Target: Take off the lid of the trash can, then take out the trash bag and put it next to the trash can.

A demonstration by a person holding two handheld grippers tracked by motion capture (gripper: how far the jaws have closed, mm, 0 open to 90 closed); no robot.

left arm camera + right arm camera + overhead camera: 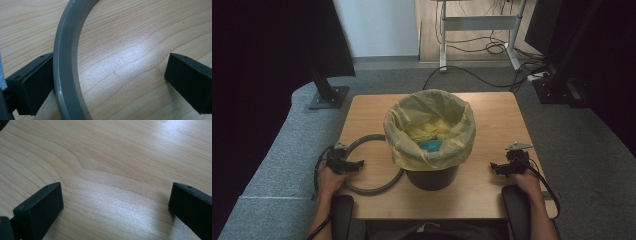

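Note:
A dark bin [432, 176] lined with a yellow bag [430, 127] stands mid-table, with yellow and blue stuff inside. A grey ring [371, 162] lies flat on the wooden table [492, 120] to its left, partly tucked behind the bin. My left gripper [354, 164] rests open over the ring's left side; in the left gripper view the ring [65, 65] arcs between the jaws, close against the left one. My right gripper [498, 167] sits open on the table right of the bin, with bare wood [115, 182] between its jaws.
Grey carpet surrounds the table. A black stand base [328, 96] sits at the far left corner, another dark stand [557, 90] at the far right. A desk frame and cables [482, 30] lie beyond.

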